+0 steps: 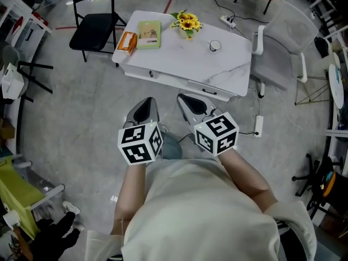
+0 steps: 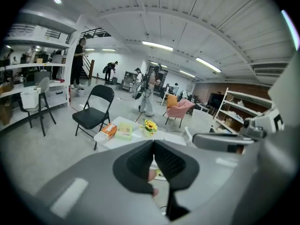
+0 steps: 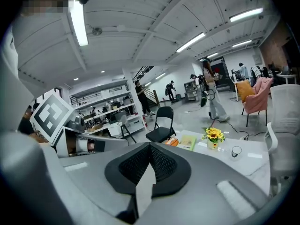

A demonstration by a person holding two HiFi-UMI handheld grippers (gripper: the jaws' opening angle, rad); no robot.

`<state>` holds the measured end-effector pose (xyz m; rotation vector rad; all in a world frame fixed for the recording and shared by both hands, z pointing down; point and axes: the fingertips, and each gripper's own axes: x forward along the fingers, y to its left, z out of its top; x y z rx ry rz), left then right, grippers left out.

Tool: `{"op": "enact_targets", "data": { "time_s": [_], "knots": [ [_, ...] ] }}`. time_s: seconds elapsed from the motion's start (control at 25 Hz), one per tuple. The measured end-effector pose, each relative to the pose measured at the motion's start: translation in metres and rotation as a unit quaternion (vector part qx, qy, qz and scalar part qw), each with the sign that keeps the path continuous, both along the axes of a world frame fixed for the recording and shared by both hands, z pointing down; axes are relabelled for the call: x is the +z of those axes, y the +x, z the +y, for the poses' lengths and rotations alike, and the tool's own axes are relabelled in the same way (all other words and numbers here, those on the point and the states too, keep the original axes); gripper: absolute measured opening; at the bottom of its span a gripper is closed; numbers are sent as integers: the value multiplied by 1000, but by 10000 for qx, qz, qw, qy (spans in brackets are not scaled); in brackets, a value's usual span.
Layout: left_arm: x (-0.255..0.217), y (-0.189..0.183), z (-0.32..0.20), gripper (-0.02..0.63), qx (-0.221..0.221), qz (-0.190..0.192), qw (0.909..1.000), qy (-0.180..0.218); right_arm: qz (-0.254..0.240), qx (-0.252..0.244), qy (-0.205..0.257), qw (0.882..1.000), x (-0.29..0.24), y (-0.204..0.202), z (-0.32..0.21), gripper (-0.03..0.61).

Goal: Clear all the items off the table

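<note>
A white marble-top table (image 1: 179, 58) stands ahead of me on the grey floor. On it lie an orange packet (image 1: 126, 42), a green book (image 1: 149, 35), a pot of yellow sunflowers (image 1: 186, 24) and a small glass cup (image 1: 215, 45). The same table (image 2: 105, 139) shows in the left gripper view, and the sunflowers (image 3: 213, 136) and cup (image 3: 236, 151) in the right gripper view. My left gripper (image 1: 142, 109) and right gripper (image 1: 187, 103) hang side by side short of the table's near edge, both shut and empty.
A black folding chair (image 1: 95, 20) stands left of the table, a white chair (image 1: 283, 42) at its right. A power strip and cables (image 1: 258, 125) lie on the floor near the table's right end. Shelves and clutter line both sides. People walk in the far background.
</note>
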<state>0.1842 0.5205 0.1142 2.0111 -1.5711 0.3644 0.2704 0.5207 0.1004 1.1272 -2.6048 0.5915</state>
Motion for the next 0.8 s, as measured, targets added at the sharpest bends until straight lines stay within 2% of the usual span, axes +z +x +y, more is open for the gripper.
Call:
{"op": "enact_targets", "data": {
  "time_s": [0.8],
  "knots": [
    [7, -76, -93, 9, 293, -49, 9996, 17, -95, 93, 180, 9998, -5, -87, -98, -2]
  ]
}}
